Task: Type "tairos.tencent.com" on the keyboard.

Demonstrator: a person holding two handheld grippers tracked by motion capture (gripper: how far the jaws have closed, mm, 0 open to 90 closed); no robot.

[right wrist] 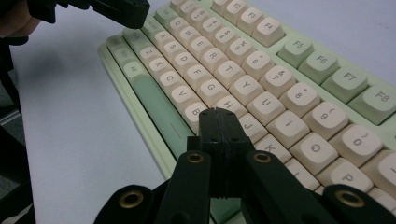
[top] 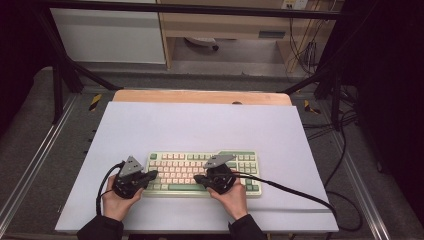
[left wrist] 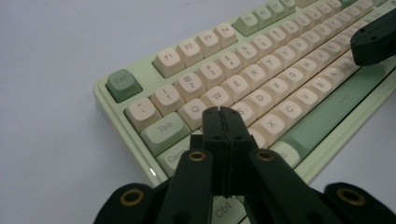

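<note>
Your keyboard (top: 202, 172), pale green with cream and green keys, lies flat on the white sheet that covers the bench (top: 200, 125), close to the near edge and roughly midway between its left and right edges, its long side parallel to that near edge.

Your left gripper (top: 154, 173) sits at the keyboard's left end, with your left hand (top: 117, 202) behind it on the sheet. In the left gripper view its jaws are pressed together with nothing between them, and the tip (left wrist: 221, 112) hovers over the left letter keys, about at the A and S; whether it touches a cap you cannot tell from here.

Your right gripper (top: 197, 178) lies over the middle of the keyboard, near the long green space bar (right wrist: 159, 109), with your right hand (top: 232, 199) behind it at the near edge of the bench. Its jaws are likewise closed on each other and hold nothing; in the right gripper view the tip (right wrist: 217, 113) stands above the H, J and N keys. A black cable (top: 295, 192) trails from this gripper toward the bench's near right corner.

The two gripper tips are near each other but apart.
</note>
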